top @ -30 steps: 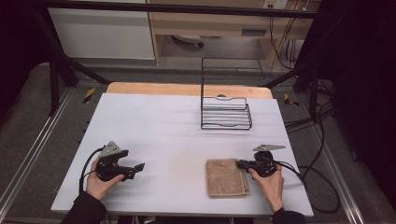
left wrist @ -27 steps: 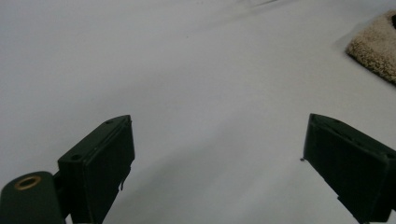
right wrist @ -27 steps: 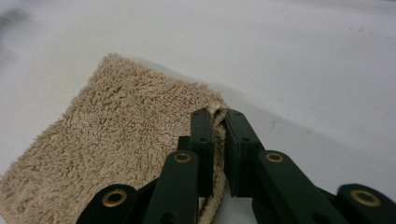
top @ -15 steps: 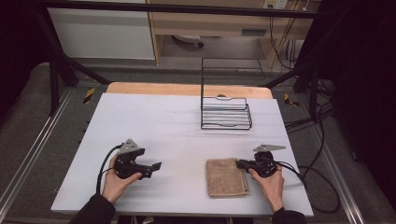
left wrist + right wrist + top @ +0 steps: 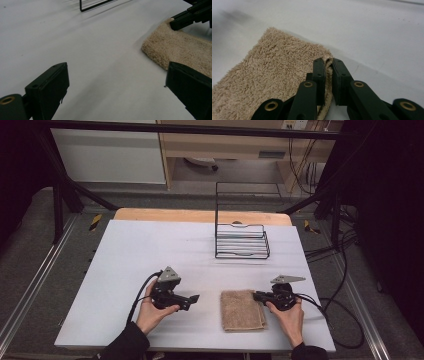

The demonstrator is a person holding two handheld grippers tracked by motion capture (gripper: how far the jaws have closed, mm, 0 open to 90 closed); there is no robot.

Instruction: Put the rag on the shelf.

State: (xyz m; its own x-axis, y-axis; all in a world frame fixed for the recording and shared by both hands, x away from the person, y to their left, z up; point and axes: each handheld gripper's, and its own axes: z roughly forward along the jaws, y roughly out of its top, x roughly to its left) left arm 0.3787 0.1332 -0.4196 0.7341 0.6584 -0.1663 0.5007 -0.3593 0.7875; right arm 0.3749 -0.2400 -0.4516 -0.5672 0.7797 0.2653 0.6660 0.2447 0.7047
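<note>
A folded tan towel (image 5: 242,310) lies flat on the white bench (image 5: 150,250), near its front edge and right of the middle. The right gripper (image 5: 260,296) sits at the towel's right edge, level with the bench top, and its jaws are nearly closed — the right gripper view shows them pinching the towel's (image 5: 277,82) folded hem, the fleecy edge caught between the two black pads (image 5: 319,75). The person's right hand (image 5: 287,312) rests on the bench behind it.

The left gripper (image 5: 194,298) is held just left of the towel, apart from it, pointing toward it. Its jaws stand wide open with nothing between them; in the left gripper view the towel's (image 5: 175,50) near corner lies just ahead of the right-hand jaw, and the other gripper's jaw tips (image 5: 185,20) show at the towel's far edge. The left hand (image 5: 152,312) grips the tool from below, its cable looping back toward the sleeve.

A black wire rack (image 5: 241,235) stands farther back on the bench, well apart from the towel — empty wires, tall back frame.

No brand, label or writing can be read on the towel, the grippers or the rack.
</note>
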